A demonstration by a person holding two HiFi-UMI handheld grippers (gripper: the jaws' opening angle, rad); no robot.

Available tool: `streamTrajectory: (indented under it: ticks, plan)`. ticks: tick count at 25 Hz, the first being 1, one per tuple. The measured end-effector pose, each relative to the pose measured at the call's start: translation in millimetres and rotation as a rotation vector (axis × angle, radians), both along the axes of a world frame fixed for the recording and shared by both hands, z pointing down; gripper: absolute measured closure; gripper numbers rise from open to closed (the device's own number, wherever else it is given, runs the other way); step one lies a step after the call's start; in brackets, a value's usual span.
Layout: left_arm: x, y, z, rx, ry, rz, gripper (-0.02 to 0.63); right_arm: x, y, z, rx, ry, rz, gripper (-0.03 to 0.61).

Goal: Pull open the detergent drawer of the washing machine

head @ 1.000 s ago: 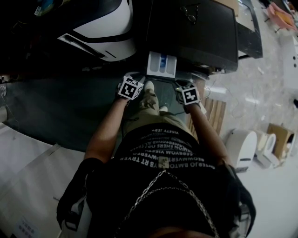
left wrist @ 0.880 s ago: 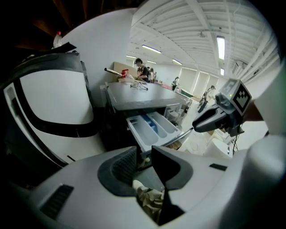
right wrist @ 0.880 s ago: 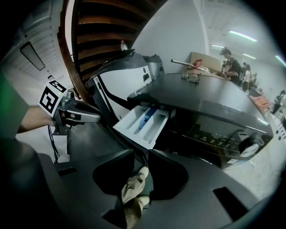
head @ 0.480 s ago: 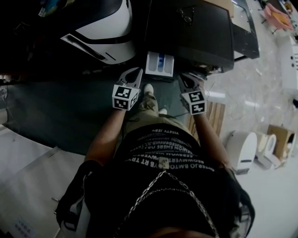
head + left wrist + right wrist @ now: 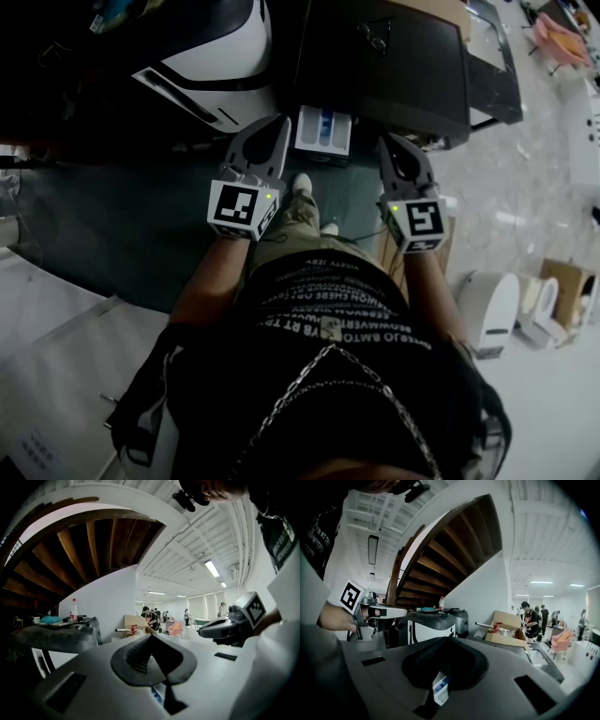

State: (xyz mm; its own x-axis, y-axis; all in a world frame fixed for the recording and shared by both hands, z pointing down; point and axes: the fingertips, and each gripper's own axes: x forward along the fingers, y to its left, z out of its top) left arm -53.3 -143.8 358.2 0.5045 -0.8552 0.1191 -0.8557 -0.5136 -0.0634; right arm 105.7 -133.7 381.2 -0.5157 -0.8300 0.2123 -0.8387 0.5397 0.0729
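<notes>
The white detergent drawer (image 5: 324, 129), blue inside, stands pulled out from the dark washing machine (image 5: 384, 66).

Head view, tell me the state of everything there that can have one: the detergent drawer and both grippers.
detergent drawer: pulled out of the washing machine, compartments showing.
left gripper: jaws shut, holding nothing, not touching the drawer.
right gripper: jaws shut, holding nothing, not touching the drawer.

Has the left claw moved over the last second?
Yes. The left claw has risen toward the camera and swung up; its tip now shows left of the drawer in the head view.
</notes>
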Motion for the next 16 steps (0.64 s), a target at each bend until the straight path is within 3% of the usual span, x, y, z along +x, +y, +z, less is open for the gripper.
streamTrajectory:
  ticks: [5, 16]
  plan:
    - [2, 3, -24, 0.023, -0.003, -0.011, 0.611, 1, 4, -23, 0.025, 0.000, -0.015, 0.577]
    - [5, -15, -25, -0.003, -0.038, -0.006, 0.611, 15, -15, -30, 0.036, -0.014, -0.005, 0.577]
